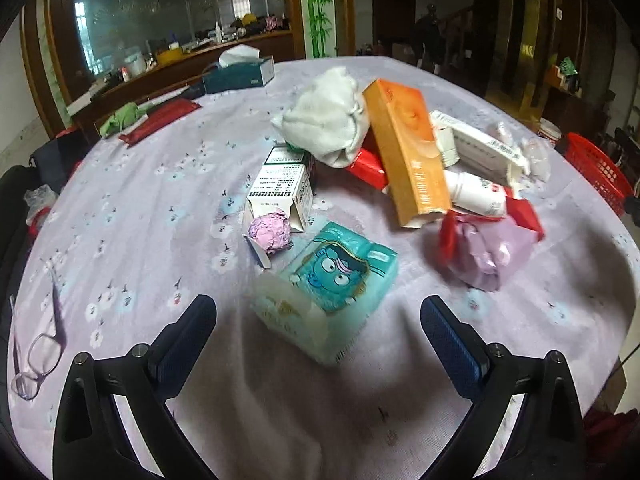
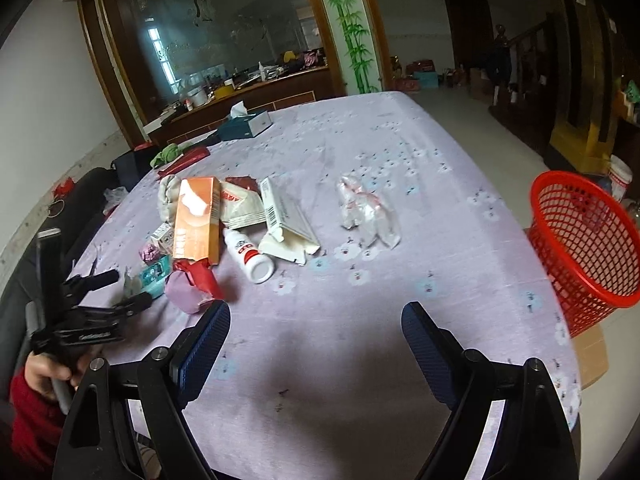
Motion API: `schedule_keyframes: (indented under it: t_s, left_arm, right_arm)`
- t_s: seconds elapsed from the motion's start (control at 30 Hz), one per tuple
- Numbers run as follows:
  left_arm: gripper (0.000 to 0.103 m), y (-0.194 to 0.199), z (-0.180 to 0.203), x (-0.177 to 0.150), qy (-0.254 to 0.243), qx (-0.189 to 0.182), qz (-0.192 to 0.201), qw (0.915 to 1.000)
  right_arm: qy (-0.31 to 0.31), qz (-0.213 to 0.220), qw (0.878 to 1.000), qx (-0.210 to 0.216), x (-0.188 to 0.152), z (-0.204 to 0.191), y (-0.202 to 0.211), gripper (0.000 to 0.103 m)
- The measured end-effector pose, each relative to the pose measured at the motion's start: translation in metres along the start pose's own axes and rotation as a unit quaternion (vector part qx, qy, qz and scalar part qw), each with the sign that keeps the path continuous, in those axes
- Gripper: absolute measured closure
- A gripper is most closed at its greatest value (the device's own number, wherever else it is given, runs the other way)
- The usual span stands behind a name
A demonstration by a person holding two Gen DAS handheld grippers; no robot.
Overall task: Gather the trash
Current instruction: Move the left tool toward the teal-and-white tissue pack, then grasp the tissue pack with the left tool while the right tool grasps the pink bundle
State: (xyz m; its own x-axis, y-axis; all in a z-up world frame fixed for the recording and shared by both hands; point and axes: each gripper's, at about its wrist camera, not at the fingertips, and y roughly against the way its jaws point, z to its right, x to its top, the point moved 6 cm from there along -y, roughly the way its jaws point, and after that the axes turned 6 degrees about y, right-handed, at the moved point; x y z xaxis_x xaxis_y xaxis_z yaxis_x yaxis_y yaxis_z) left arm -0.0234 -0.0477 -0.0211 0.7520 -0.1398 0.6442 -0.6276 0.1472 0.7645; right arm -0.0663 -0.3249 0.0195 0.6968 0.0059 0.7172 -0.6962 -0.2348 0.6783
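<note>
A pile of trash lies on the lilac flowered tablecloth [image 1: 152,208]. Nearest my left gripper [image 1: 318,312] is a teal tissue pack [image 1: 324,284], lying just ahead of the open, empty fingers. Beyond it are a pink crumpled ball [image 1: 270,230], a printed white carton [image 1: 280,188], an orange box [image 1: 408,148], a white bottle [image 1: 476,192] and a purple wad with red wrapping [image 1: 488,256]. My right gripper [image 2: 316,316] hangs open over bare cloth, with the purple wad [image 2: 186,292] off its left finger. A red mesh basket [image 2: 580,248] stands at the table's right edge.
A clear plastic bag [image 2: 368,212] lies apart from the pile, toward the basket. Eyeglasses [image 1: 36,356] rest at the left edge, and a dark tissue box [image 1: 240,72] and red pouch [image 1: 160,120] sit at the far side. A hand [image 2: 44,372] holds the left gripper.
</note>
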Motion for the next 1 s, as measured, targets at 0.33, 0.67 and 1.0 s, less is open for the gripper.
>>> schedule_keyframes:
  t_s: [0.33, 0.67, 1.0]
  left_arm:
    - [0.044, -0.016, 0.003, 0.002, 0.007, 0.000, -0.027, 0.9996]
    - [0.051, 0.015, -0.004, -0.013, 0.056, -0.036, 0.005, 0.9977]
    - [0.051, 0.036, -0.007, -0.016, 0.061, -0.037, 0.039, 0.9967]
  right_arm:
    - [0.018, -0.025, 0.996, 0.083, 0.006, -0.043, -0.026, 0.012]
    - [0.055, -0.063, 0.989, 0.122, 0.016, -0.100, -0.086, 0.019]
    - [0.063, -0.094, 0.987, 0.113, 0.005, -0.107, -0.106, 0.080]
